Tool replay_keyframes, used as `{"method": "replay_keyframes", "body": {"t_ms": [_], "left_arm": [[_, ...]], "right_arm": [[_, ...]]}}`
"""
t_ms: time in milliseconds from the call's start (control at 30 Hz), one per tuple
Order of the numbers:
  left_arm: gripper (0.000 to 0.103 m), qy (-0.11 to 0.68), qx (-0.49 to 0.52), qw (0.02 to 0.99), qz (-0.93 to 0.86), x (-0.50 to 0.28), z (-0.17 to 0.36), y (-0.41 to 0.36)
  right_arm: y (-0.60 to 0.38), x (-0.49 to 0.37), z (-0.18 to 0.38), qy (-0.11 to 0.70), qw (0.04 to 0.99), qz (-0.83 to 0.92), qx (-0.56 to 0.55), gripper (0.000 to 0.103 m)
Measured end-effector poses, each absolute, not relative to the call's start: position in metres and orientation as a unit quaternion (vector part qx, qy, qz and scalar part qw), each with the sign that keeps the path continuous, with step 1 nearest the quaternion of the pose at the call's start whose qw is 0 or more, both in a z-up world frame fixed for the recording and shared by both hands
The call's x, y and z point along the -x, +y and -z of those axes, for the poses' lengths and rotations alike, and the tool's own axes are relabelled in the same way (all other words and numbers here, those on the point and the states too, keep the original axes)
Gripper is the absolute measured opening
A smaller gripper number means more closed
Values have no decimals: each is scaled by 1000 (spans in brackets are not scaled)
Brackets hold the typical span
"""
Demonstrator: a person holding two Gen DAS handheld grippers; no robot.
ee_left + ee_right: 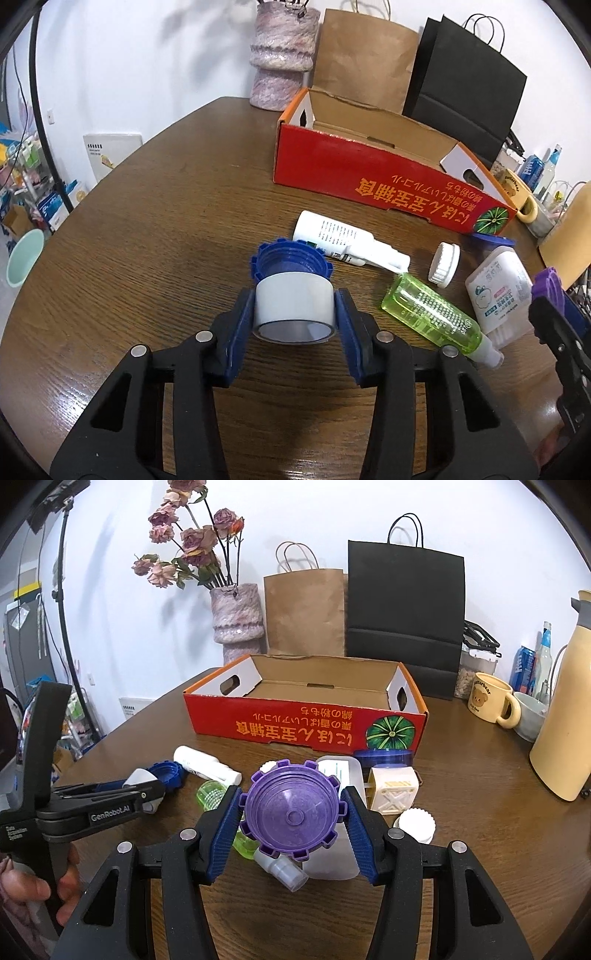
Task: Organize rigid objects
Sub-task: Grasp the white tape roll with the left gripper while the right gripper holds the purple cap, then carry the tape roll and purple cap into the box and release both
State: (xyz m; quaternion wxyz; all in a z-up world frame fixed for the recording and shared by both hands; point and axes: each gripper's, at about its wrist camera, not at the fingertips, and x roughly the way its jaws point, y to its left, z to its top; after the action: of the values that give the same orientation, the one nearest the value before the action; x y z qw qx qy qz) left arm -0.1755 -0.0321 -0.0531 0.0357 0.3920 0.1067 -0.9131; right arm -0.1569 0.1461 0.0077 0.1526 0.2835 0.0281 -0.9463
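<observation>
A: Tape roll first. It sits on the table between the jaws of our left gripper, both blue pads touching its sides. We read that as gripped, not yet raised.

B: Agreed. Just beyond it, touching, the blue ridged lid. Our right gripper holds the purple ridged lid, jaws closed on its rim, above the clutter.

A: Outward from there: white bottle lying flat, green bottle lying flat to its right, white cap on edge, a white tub and a cream cube near the box.

B: And the red cardboard box at the far side of the table. What we can see of its floor is bare. We judge nothing has gone in yet.

A: So early days. Two pieces in hand, the rest loose on the table near the box front. Everything remains to be carried across, if the box is the destination; we assume so.

B: Mug, thermos, vase and paper bags stand apart; we take them as not ours to sort.
</observation>
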Motion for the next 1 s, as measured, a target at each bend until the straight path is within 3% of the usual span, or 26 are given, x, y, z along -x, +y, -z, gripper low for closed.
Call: {"method": "replay_keyframes", "body": {"t_ms": [500, 1000], "left_arm": [[40, 90, -359, 28, 929, 158, 37, -28], [40, 64, -303, 1, 951, 162, -16, -15]], "right_arm": [[147, 154, -13, 25, 153, 949, -274, 60], [150, 166, -27, 27, 154, 948, -276, 60]]}}
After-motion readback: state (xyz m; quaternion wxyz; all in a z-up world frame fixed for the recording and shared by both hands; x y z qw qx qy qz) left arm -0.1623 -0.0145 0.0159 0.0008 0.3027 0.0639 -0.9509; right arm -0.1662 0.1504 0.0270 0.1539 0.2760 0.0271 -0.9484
